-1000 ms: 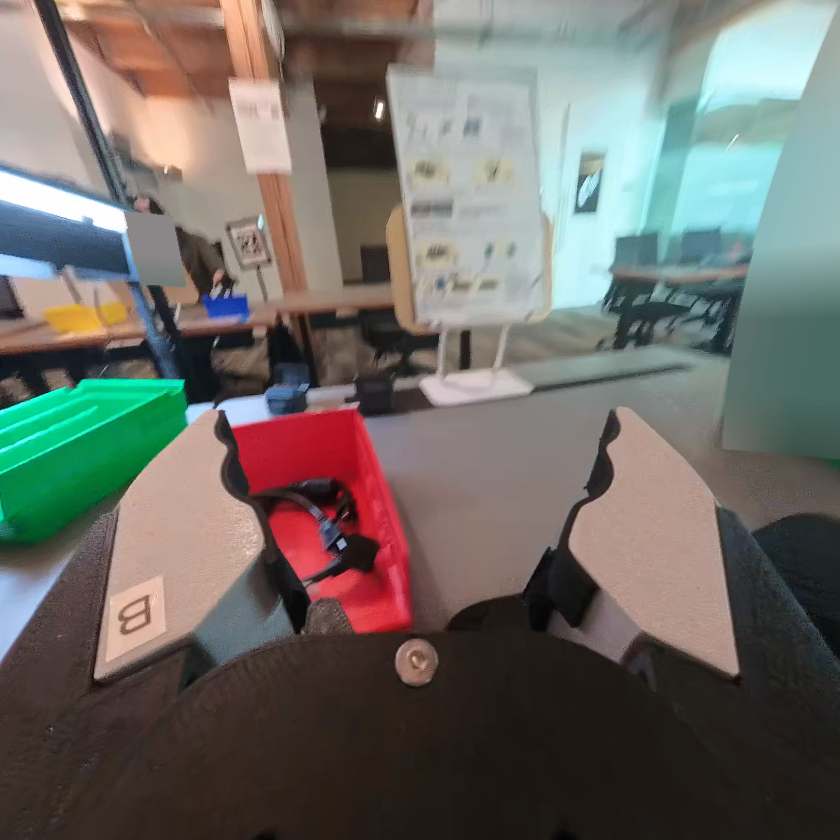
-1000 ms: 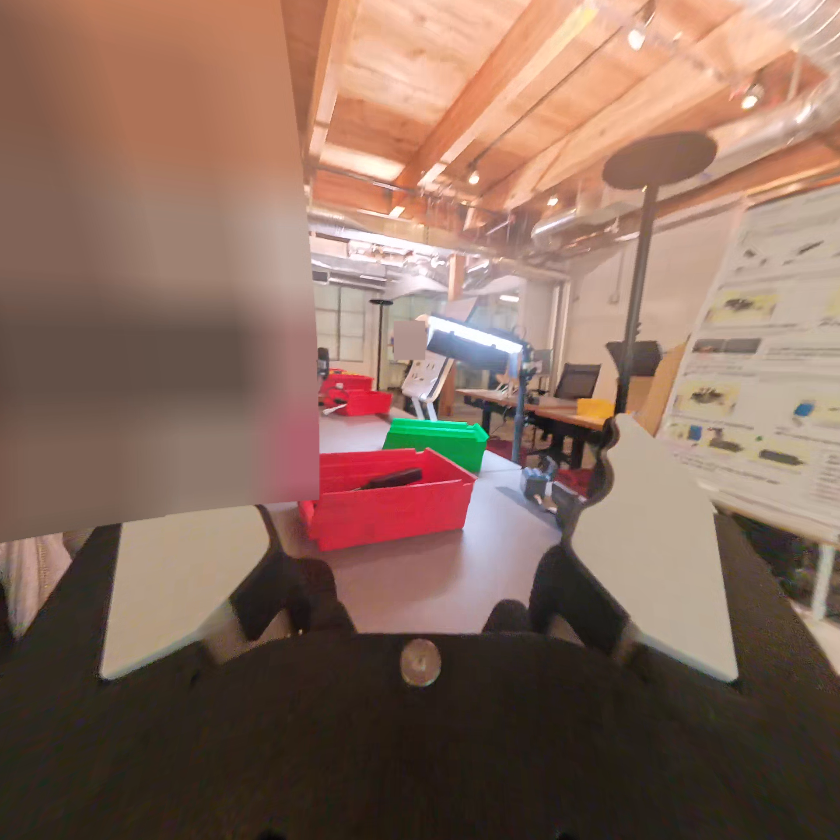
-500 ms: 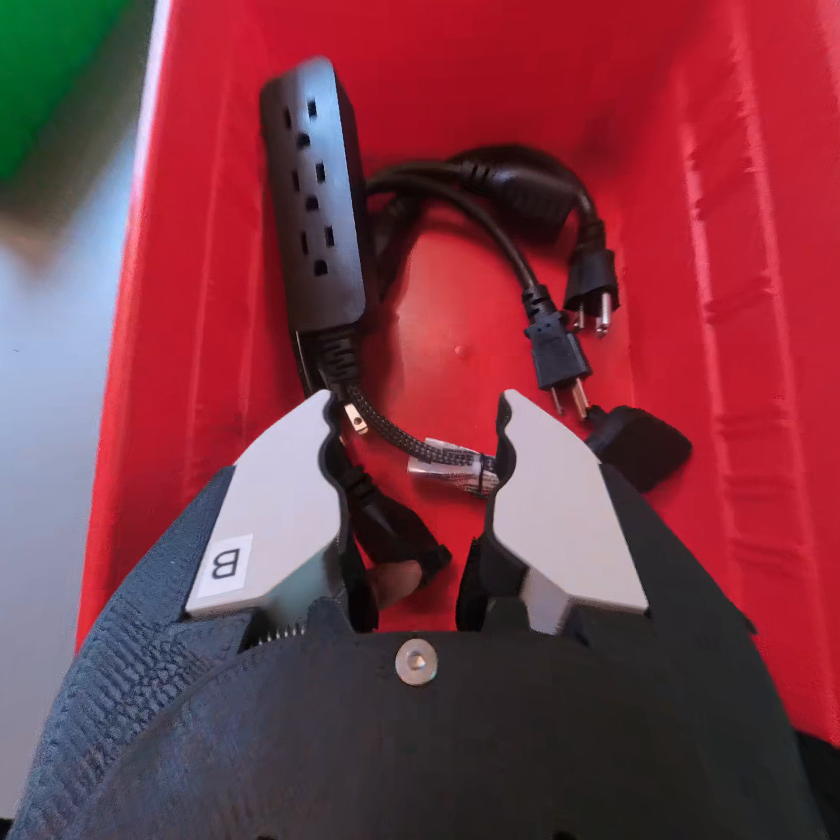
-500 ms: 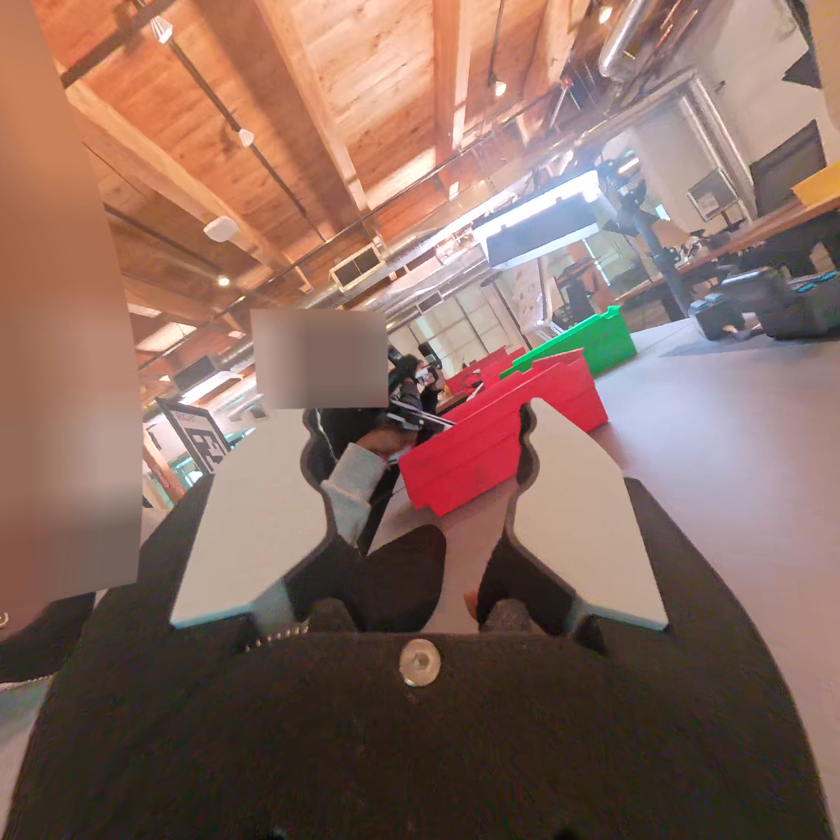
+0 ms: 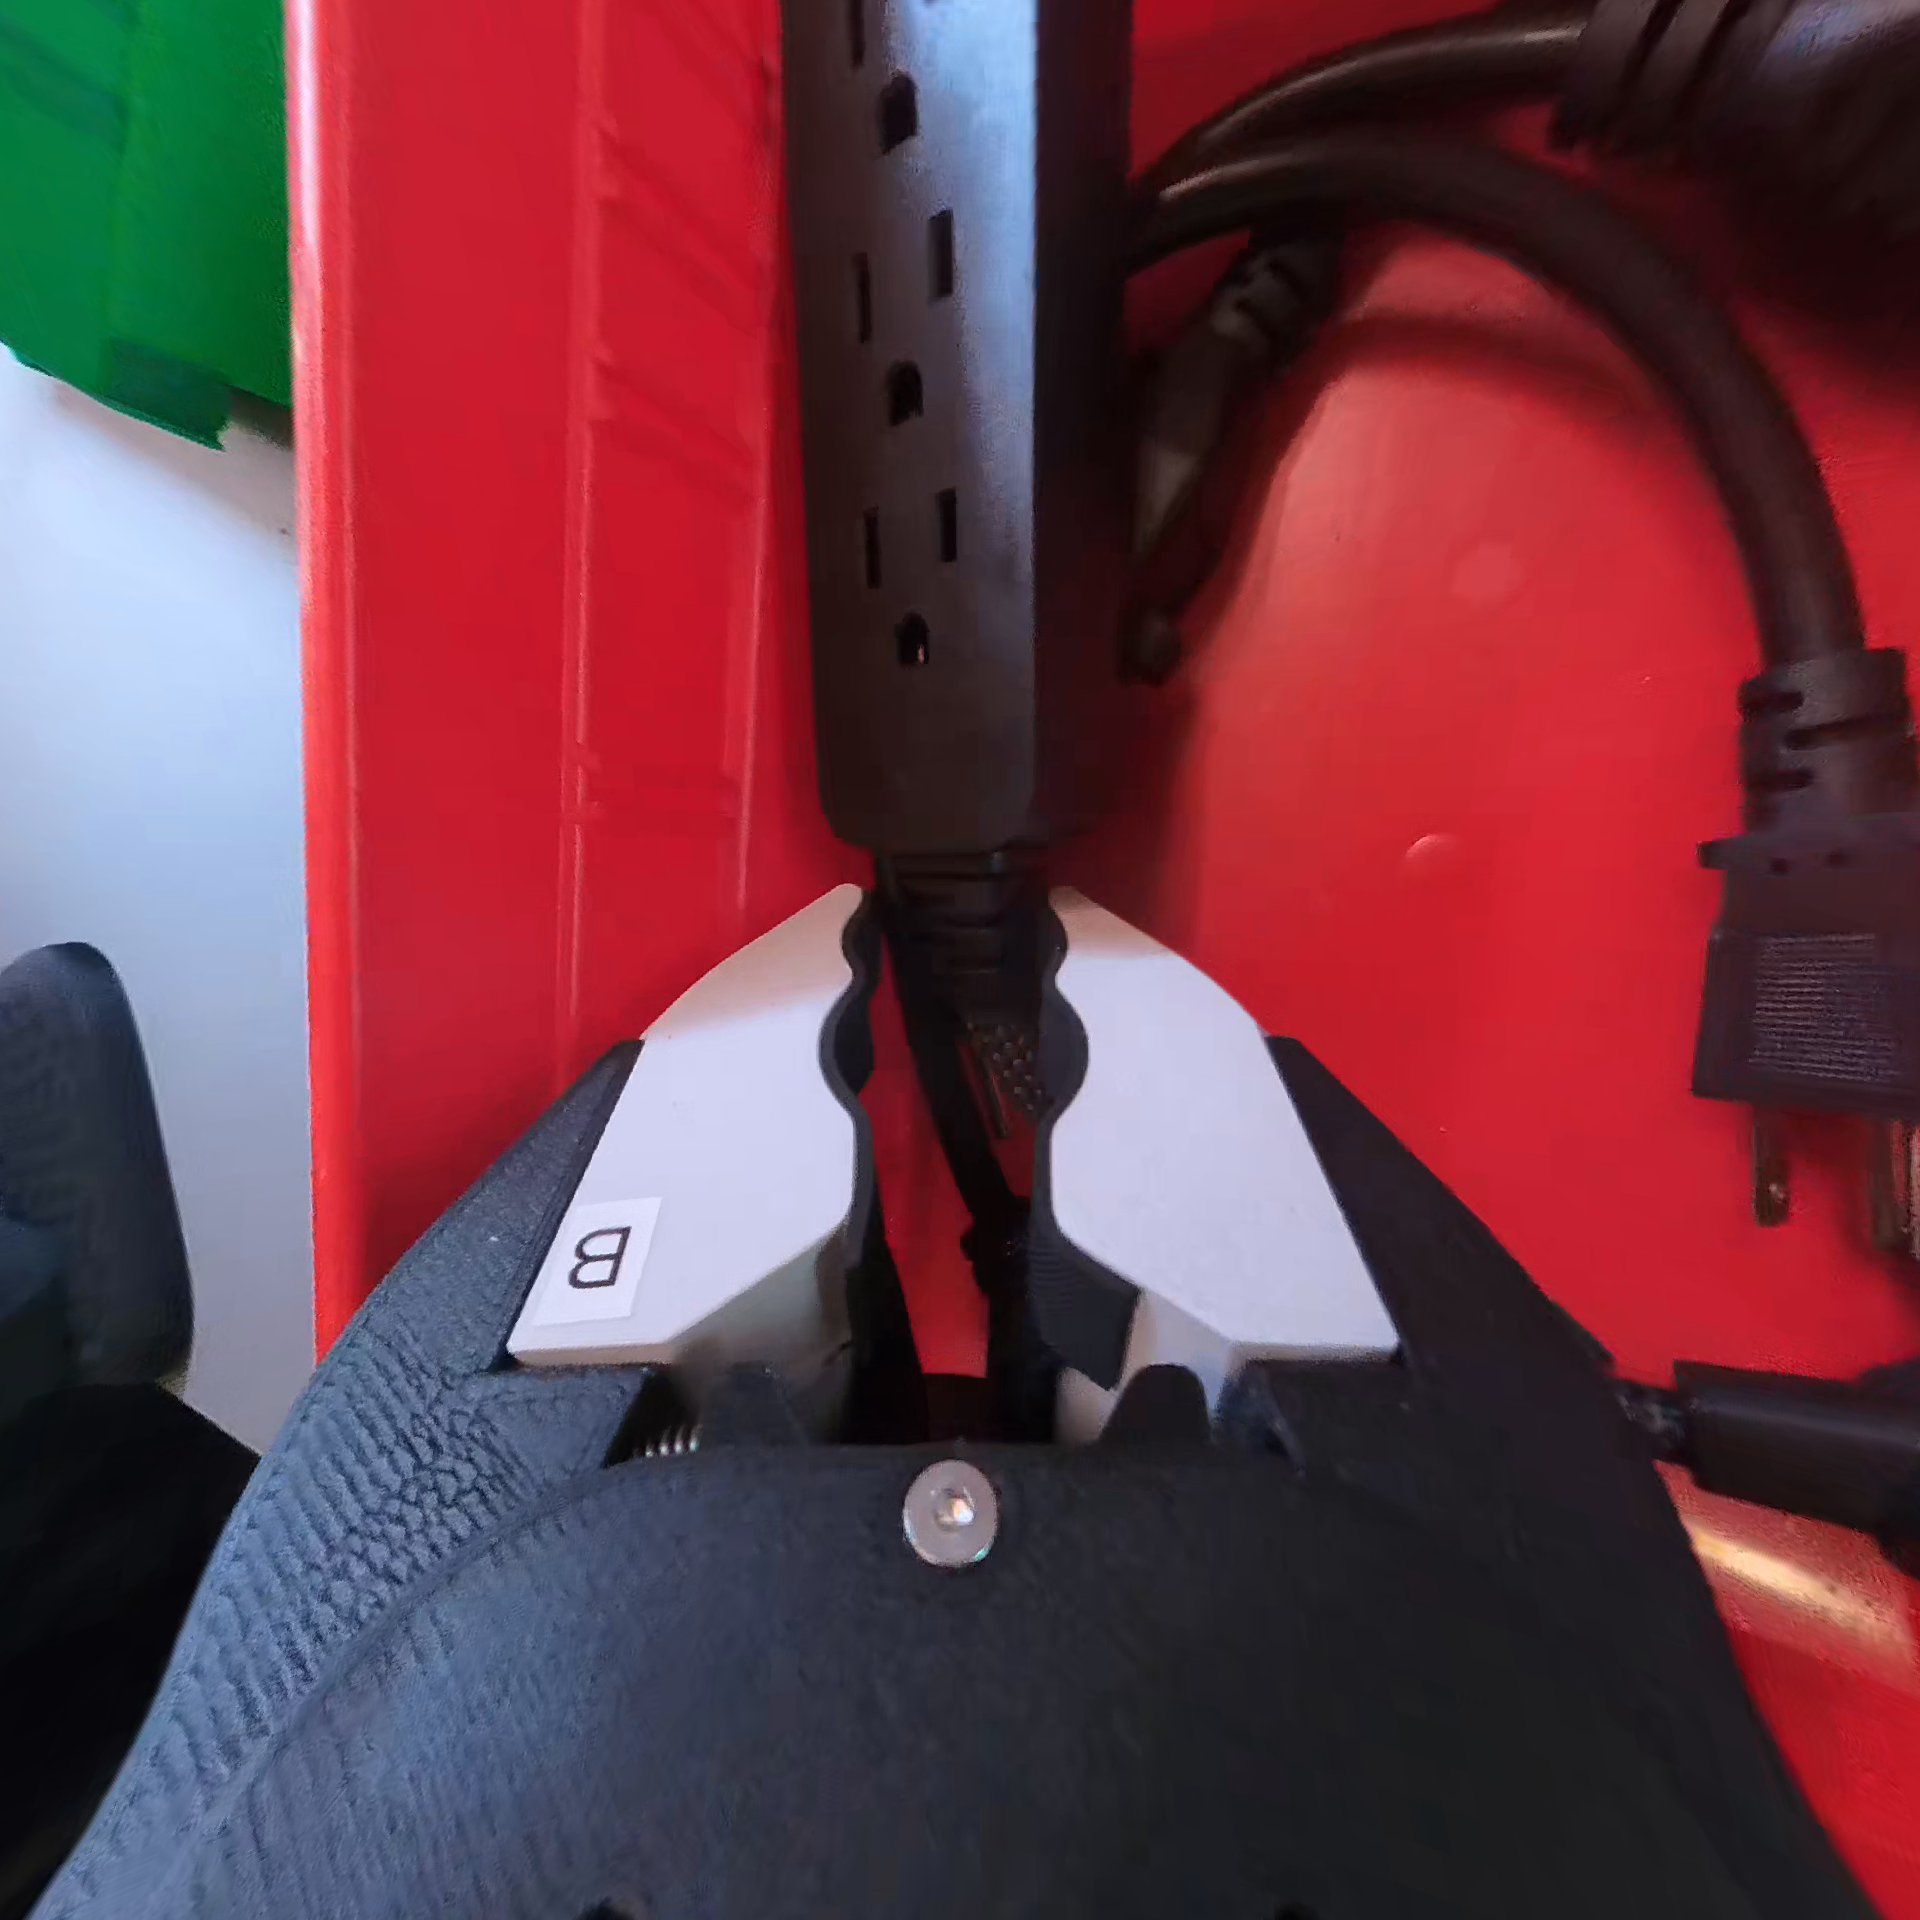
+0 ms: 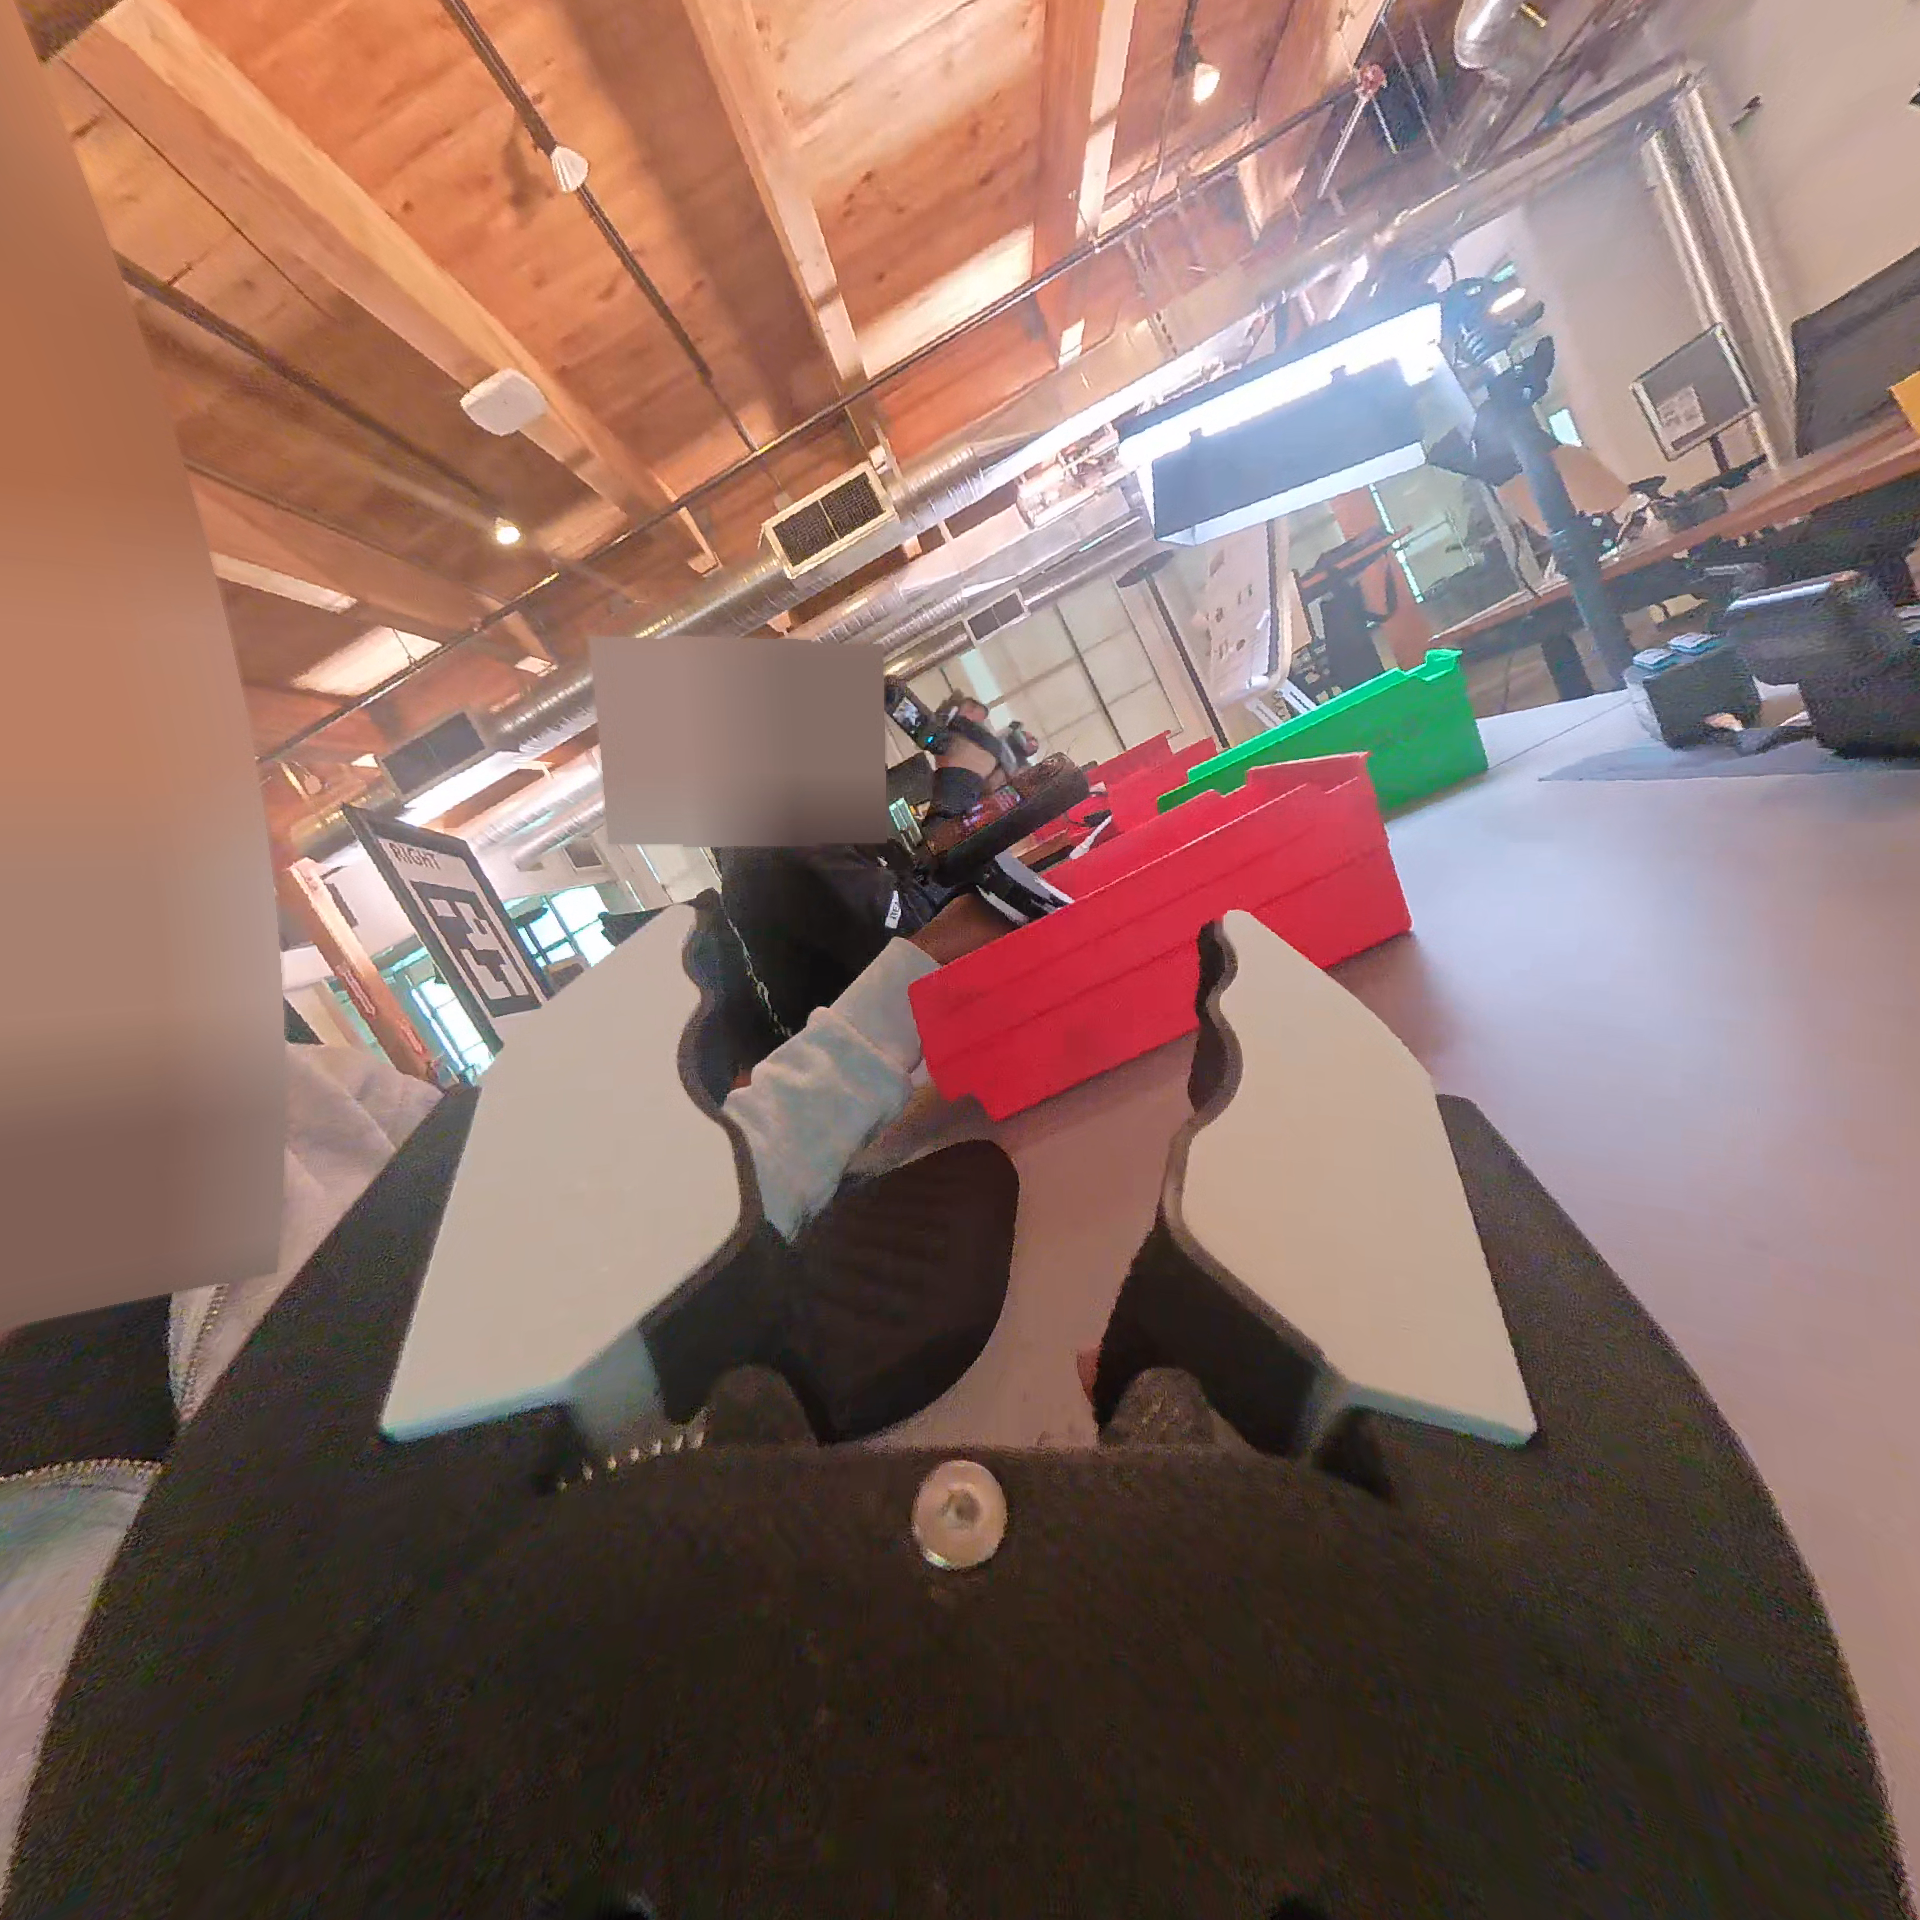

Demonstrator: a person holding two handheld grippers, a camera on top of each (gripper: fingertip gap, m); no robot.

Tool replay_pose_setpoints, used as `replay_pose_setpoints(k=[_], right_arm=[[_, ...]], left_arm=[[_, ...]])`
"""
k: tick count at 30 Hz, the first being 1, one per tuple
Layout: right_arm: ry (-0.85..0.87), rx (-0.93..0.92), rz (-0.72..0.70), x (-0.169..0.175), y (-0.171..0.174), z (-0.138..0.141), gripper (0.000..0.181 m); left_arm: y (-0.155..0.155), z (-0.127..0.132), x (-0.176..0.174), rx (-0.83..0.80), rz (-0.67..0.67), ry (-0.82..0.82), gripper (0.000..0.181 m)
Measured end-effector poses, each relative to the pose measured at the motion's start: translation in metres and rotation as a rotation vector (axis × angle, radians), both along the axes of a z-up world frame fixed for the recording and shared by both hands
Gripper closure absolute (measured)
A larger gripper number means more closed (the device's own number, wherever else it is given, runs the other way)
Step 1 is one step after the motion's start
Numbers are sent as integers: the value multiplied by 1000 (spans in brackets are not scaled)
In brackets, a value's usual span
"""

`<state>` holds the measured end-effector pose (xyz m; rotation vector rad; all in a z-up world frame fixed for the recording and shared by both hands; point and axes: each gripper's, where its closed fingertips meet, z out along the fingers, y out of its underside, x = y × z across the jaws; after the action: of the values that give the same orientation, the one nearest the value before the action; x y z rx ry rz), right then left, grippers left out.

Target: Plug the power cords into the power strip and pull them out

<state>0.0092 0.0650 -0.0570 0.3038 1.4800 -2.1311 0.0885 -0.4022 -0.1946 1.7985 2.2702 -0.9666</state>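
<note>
the left gripper [image 5: 956, 914] reaches down into a red bin [image 5: 540, 623], its two grey fingers [image 5: 748, 1122] drawn close together around the ribbed strain relief [image 5: 961, 914] where the cable leaves the near end of the black power strip [image 5: 925, 436]; the fingertips sit right against both sides of that ribbed neck, and a thin gap remains farther back, where the braided cable [image 5: 1003, 1081] runs between them toward the gripper body. the power strip lies flat on the bin floor along the left wall, outlets facing up, pointing straight away from the gripper. to its right a thick black power cord [image 5: 1621, 312] curls across the bin floor and ends in a three-prong plug [image 5: 1808, 997] lying well clear of the strip, prongs toward the camera; none of the visible outlets has a plug in it. a green bin [image 5: 135, 208] shows beyond the red wall at upper left, on the pale counter [image 5: 135, 665]. the right gripper [image 6: 951, 935] is held low over the grey counter, tilted, with its fingers [image 6: 582, 1164] spread wide apart and nothing between them. past its tips stands the red bin [image 6: 1164, 956] with the green bin [image 6: 1382, 727] behind it, and a pale sleeve [image 6: 831, 1081] reaches toward the near end of the red bin
</note>
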Motion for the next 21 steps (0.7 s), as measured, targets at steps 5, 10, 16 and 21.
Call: replay_pose_setpoints(k=[5,10,16,21], right_arm=[[2,16,-2,0,-1,-3,94],[11,22,-12,-1,-1,-4,95],[38,46,-16,1,-3,-7,95],[52,73,-28,0,-5,-10,97]], left_arm=[[3,21,-7,-150,-76,106,158],[11,85,-20,-367,-167,291,160],[25,202,-29,-529,-210,597,162],[51,306,-40,-605,-264,827,162]])
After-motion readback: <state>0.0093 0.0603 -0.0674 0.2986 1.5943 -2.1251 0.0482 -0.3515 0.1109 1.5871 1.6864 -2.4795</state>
